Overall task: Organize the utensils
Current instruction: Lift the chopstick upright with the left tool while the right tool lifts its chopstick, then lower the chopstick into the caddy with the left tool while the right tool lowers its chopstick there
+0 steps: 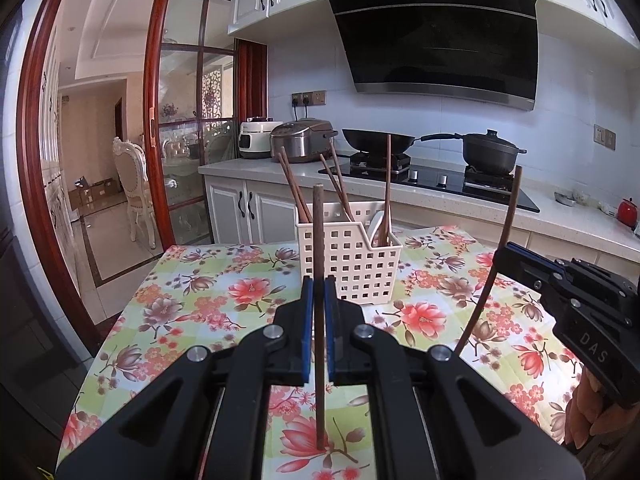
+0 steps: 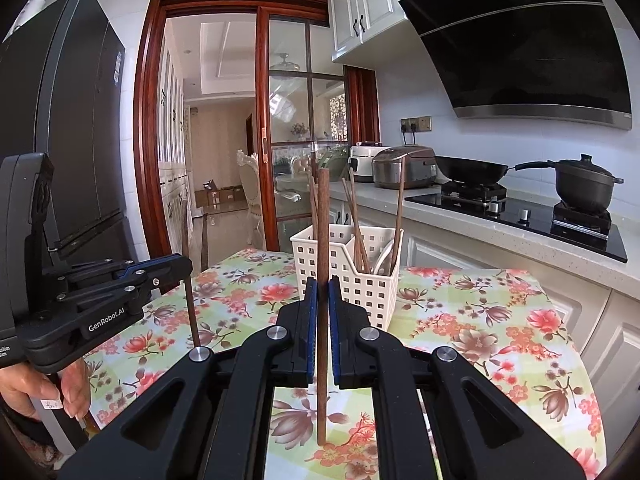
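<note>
Two chopsticks are in hand at once: my left gripper (image 1: 319, 284) has its jaws pinching one wooden chopstick (image 1: 318, 264) upright, and my right gripper (image 2: 323, 286) has its jaws pinching a second chopstick (image 2: 322, 248) the same way. Each stick passes down between the blue pads with its lower end hanging over the floral cloth of the bench (image 1: 192, 292).

Ahead of both grippers stands the white perforated utensil caddy (image 1: 352, 256), divided into compartments. Several chopsticks (image 1: 294, 188) lean in its left compartment, and more, with what looks like a pale spoon (image 1: 376, 226), sit in the right one. In the left wrist view the right gripper (image 1: 502, 258) is off to the side, its stick bowed by the lens.

I judge the step to be carrying these two sticks to the caddy and dropping them in with the other chopsticks. To do it well I would take one gripper at a time, so the tools do not crowd each other over a narrow opening. I would lift each stick until its lower tip clears the rim, centre it over the compartment away from the leaning sticks, lower it well inside, and only then release. The caddy looks light, so a nudge against its wall could tip or slide it.
</note>
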`<state>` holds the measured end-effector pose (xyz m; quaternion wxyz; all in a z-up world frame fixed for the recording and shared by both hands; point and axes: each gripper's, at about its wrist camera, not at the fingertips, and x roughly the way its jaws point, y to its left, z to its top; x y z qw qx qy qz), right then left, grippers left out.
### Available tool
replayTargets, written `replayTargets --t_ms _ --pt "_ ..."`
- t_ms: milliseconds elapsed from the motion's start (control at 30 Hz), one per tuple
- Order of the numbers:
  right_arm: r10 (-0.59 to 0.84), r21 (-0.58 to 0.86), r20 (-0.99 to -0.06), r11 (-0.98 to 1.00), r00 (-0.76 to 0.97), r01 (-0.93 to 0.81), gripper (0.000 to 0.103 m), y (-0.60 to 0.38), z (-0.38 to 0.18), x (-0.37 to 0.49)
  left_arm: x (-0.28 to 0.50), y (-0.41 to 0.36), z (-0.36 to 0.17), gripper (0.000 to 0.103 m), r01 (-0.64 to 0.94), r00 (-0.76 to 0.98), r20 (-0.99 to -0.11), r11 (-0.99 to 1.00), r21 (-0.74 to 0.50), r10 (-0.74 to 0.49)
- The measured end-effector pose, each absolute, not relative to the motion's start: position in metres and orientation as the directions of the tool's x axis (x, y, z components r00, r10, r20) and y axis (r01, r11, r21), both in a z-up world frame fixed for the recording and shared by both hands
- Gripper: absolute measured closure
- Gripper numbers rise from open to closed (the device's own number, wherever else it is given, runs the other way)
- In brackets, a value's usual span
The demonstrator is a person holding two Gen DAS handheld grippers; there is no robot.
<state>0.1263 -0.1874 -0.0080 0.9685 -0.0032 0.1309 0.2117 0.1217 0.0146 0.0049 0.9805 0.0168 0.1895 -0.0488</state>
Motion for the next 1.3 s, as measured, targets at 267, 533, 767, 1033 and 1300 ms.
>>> replayTargets --t_ms 267,533,767,1033,1300 --pt "0.411 0.043 -0.241 0.91 0.879 -0.413 0.097 -0.186 -0.003 0.122 0.121 0.014 0.007 0.098 0.095 0.93 -0.358 0.995 0.023 -0.081" --pt "0.413 0.037 -0.24 0.908 0.879 -0.416 0.097 -0.184 -0.002 0.123 0.121 0.016 0.008 0.098 0.093 0.936 -0.344 0.995 0.026 -0.078" --pt "0.414 0.025 -0.236 0.907 0.879 -0.42 0.097 -0.182 0.003 0.128 0.121 0.014 0.013 0.098 0.093 0.941 -0.328 0.995 0.035 -0.077" --pt "0.424 0.022 -0.238 0.902 0.874 -0.431 0.097 -0.18 0.017 0.148 0.132 0.012 0.02 0.098 0.105 0.945 -0.315 0.993 0.044 -0.086" --pt "0.414 0.004 -0.238 0.905 0.879 -0.425 0.097 -0.174 0.049 0.188 0.172 0.019 0.046 0.098 0.133 0.938 -0.325 0.991 0.023 -0.118"
